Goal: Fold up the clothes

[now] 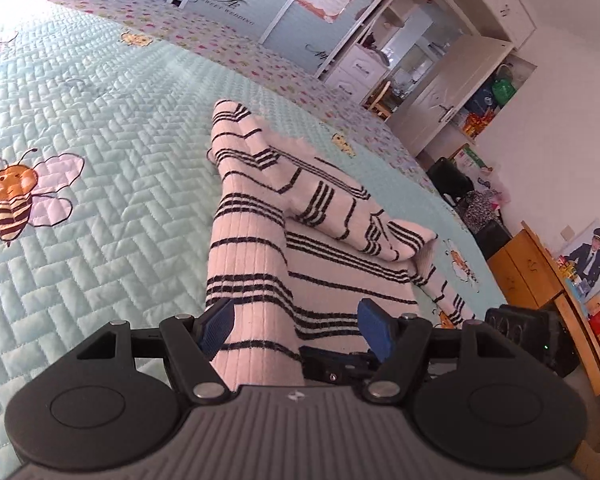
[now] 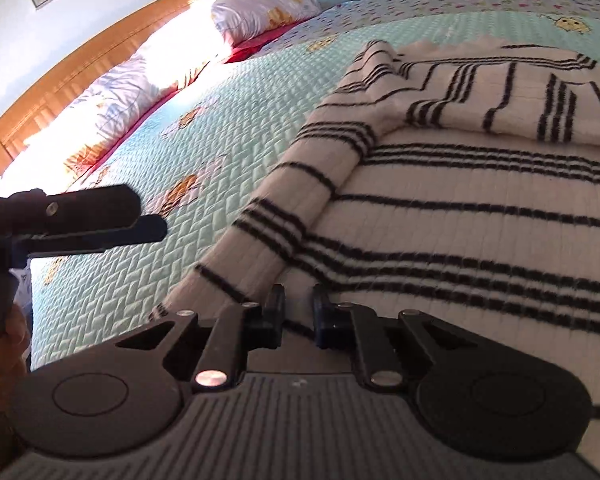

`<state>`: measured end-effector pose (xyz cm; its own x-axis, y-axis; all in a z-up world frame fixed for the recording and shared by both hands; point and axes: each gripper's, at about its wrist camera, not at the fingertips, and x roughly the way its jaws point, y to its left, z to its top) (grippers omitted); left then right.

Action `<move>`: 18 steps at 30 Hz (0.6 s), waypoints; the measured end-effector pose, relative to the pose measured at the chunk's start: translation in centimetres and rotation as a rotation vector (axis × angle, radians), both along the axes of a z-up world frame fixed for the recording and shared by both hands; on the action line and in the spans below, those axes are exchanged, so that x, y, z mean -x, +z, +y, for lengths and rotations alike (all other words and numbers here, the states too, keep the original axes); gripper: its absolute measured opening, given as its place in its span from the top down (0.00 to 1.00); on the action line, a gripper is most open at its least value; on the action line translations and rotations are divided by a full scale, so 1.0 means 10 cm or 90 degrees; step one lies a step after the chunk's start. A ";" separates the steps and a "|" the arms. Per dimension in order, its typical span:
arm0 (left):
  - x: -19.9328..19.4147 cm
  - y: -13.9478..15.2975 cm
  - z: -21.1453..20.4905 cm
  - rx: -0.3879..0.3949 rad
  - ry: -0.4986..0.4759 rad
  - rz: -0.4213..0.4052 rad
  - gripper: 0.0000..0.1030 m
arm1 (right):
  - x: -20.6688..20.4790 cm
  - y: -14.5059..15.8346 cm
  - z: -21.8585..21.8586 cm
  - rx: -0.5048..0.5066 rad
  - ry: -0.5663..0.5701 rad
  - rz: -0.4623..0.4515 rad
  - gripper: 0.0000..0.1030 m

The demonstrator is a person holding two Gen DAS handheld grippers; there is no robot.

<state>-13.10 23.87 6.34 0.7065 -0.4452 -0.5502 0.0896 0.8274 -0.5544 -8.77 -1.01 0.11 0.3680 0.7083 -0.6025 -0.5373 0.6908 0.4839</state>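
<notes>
Garment: a white knit sweater with black stripes (image 1: 320,264) lies on the bed, partly folded; one sleeve is laid across the body near the far end, and the long left-hand edge is doubled over on itself.

Bed cover: a pale green quilted bedspread (image 1: 100,128) with embroidered bees lies under the sweater and shows on all sides of it.

Left hand-held gripper (image 1: 296,330): its blue-padded fingers (image 1: 216,328) stand wide apart. The folded edge of the sweater runs up between them toward the camera, nearer the left pad. Whether the cloth touches either pad cannot be told.

Right hand-held gripper (image 2: 299,312): its fingers are nearly together, a narrow gap left between them, right at the near hem of the sweater (image 2: 460,208). Whether cloth is pinched in that gap cannot be told; this part of the view is blurred.

Sweater relative to the right hand-held gripper: the body spreads ahead and to the right, the folded edge runs off ahead and slightly to the left.

Other hand-held gripper in the right wrist view: the left one (image 2: 100,220) shows at the left edge, above the bedspread and apart from the sweater.

Surroundings: pillows (image 2: 140,88) against a wooden headboard (image 2: 100,44).
</notes>
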 end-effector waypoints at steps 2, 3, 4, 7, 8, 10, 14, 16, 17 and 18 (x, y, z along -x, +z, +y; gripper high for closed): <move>-0.03 -0.03 -0.01 0.018 0.007 0.038 0.32 | 0.04 -0.03 -0.01 -0.031 -0.003 0.028 0.84; -0.04 -0.02 -0.04 0.019 0.005 0.051 0.32 | 0.06 -0.03 -0.03 -0.053 -0.010 0.042 0.83; -0.05 0.00 -0.07 0.012 0.005 0.060 0.32 | 0.07 -0.05 -0.05 -0.080 -0.013 0.056 0.82; -0.12 0.09 -0.19 -0.019 0.003 0.073 0.32 | 0.08 -0.09 -0.12 -0.160 -0.021 0.091 0.82; -0.14 0.12 -0.23 -0.029 0.002 0.078 0.32 | 0.08 -0.10 -0.14 -0.187 -0.024 0.101 0.82; -0.19 0.19 -0.32 -0.049 0.000 0.087 0.32 | 0.07 -0.13 -0.16 -0.231 -0.027 0.113 0.82; -0.33 0.18 -0.57 -0.125 -0.023 0.126 0.31 | 0.07 -0.14 -0.09 -0.261 -0.013 0.105 0.82; -0.41 0.16 -0.70 -0.169 -0.036 0.148 0.31 | 0.07 -0.13 -0.08 -0.274 -0.010 0.096 0.82; -0.43 0.15 -0.76 -0.199 -0.038 0.156 0.31 | 0.07 -0.14 -0.07 -0.278 -0.006 0.093 0.82; -0.45 0.14 -0.81 -0.225 -0.046 0.161 0.32 | 0.07 -0.14 -0.07 -0.283 -0.002 0.089 0.82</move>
<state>-8.58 15.77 7.71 0.5035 -0.2422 -0.8294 0.0520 0.9667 -0.2507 -9.46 -1.68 -1.29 0.3076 0.9079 -0.2847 -0.4434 0.4015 0.8014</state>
